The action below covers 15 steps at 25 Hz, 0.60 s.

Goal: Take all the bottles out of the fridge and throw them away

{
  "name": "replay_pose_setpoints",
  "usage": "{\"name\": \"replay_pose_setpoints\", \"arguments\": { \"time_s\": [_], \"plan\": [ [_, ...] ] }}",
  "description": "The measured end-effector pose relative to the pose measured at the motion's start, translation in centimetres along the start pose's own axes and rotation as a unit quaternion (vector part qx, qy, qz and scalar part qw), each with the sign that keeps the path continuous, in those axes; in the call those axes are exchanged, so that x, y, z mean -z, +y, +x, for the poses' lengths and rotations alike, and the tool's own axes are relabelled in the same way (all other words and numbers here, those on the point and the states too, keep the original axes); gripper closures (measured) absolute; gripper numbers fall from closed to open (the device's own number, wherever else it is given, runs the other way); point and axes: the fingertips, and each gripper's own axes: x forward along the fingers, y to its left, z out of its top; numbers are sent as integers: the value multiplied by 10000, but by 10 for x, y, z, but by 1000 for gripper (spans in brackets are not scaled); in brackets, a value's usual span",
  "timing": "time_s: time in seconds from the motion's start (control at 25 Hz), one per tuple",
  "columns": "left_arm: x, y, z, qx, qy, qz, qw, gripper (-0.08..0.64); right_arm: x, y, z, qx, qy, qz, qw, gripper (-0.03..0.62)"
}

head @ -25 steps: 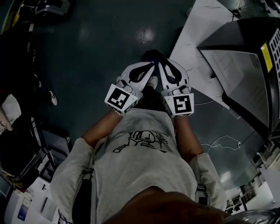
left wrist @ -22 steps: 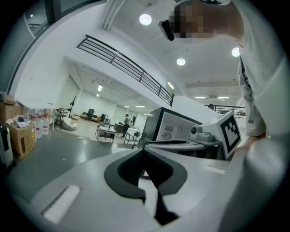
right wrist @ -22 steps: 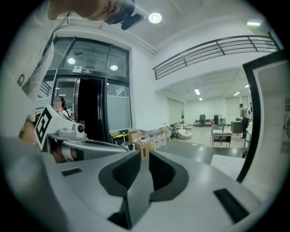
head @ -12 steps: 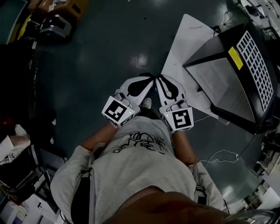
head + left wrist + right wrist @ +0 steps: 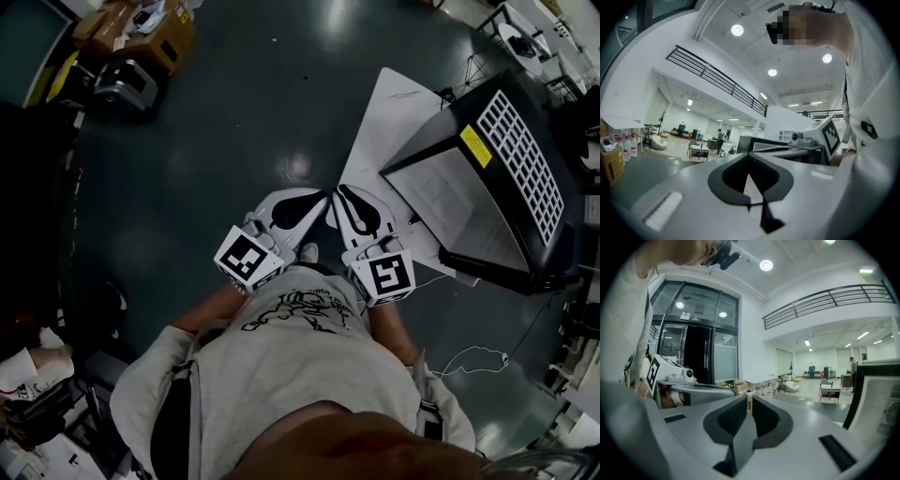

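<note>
While I hold both tools close against my chest, side by side and pointing ahead, neither carries anything. My left gripper (image 5: 749,155) has its pale grey jaws together at the tips, and only the open hall shows past them. My right gripper (image 5: 749,401) has just been closing and now stands at a narrow slit. Nothing sits in that slit.

To my right and a little farther off, a big black cabinet (image 5: 487,202) with a white perforated panel and a yellow label stands on a flat white sheet (image 5: 394,112) spread over the dark teal floor (image 5: 234,112). I take that for the fridge, but no view shows its inside, so I cannot tell whether bottles are in it. Far to my left, some small clear plastic bottles (image 5: 628,146) stand on the floor just beside a brown cardboard box (image 5: 611,165). Whether those belong to this job I cannot tell. No bin shows in any view.

As I judge it, I am between carries. Empty, nearly closed jaws held well away from the cabinet fit a walk up to fetch a bottle. They equally fit the moment after a bottle has gone into the rubbish. What settles the next move is a look into that cabinet, so I need it squarely ahead of me and its shelves in sight.
</note>
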Motion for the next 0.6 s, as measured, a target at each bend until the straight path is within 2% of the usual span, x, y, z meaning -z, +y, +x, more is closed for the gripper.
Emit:
{"name": "replay_pose_setpoints", "arguments": {
  "time_s": [0.24,0.48,0.6],
  "plan": [
    [-22,-11,1,142,-33,52,9999,551,-27,2,-10,-89,-85,-62,9999,557],
    [-37,-24,3,326,-42,95,9994,551,-49,2,-26,34,-165,-312,9994,581],
    [-38,-27,9,326,-35,56,9994,551,-55,-3,-32,129,-128,-213,9996,583]
  ]
}}
